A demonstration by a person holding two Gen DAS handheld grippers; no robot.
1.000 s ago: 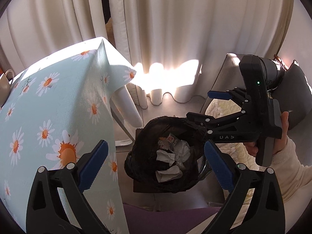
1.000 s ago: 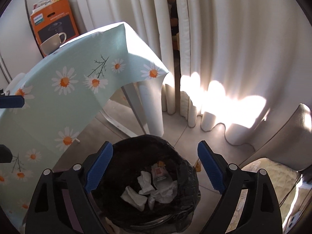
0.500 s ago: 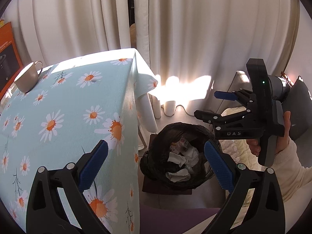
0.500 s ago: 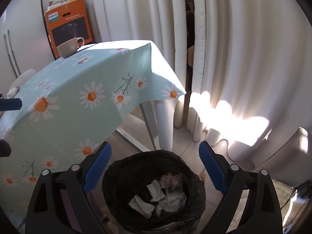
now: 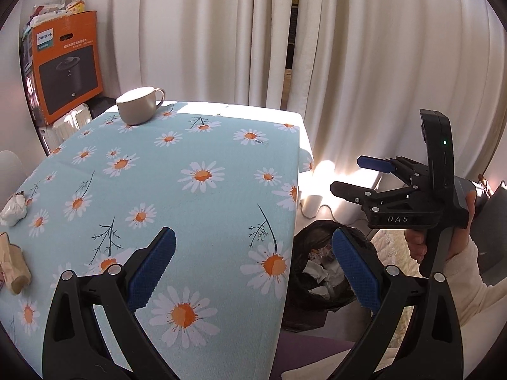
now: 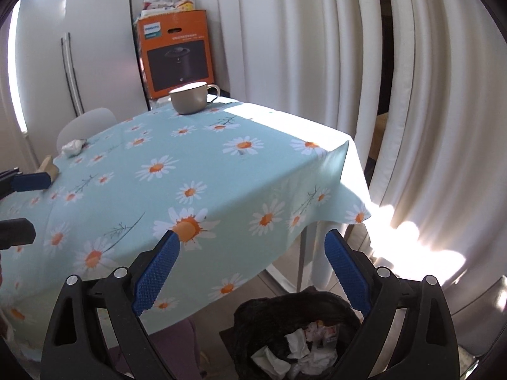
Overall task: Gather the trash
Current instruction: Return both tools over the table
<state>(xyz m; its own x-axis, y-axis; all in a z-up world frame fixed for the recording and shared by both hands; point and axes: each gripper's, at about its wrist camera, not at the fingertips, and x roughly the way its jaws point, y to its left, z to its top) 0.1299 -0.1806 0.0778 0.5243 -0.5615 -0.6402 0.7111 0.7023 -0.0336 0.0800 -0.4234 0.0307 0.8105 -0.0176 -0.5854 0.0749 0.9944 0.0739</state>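
A black-lined trash bin point(image 5: 320, 272) point(image 6: 304, 332) with crumpled paper in it stands on the floor beside the table's right edge. On the daisy tablecloth point(image 5: 196, 190) point(image 6: 196, 171) a crumpled white tissue point(image 5: 14, 209) point(image 6: 73, 148) lies at the far left, with a beige paper scrap point(image 5: 14, 267) point(image 6: 48, 164) nearer. My left gripper point(image 5: 253, 269) is open and empty above the table's near edge. My right gripper point(image 6: 252, 272) point(image 5: 351, 174) is open and empty, hovering above the bin.
A beige cup point(image 5: 139, 104) point(image 6: 191, 96) stands at the table's far side. An orange appliance box point(image 5: 68, 63) point(image 6: 177, 53) leans behind it. White curtains point(image 5: 348, 47) hang at the back. A white chair back point(image 6: 85, 125) shows beyond the table.
Both grippers have lifted and swung from looking down at the bin toward the tabletop. The bin has dropped low in both views; the cup, box and tissue have come into sight.
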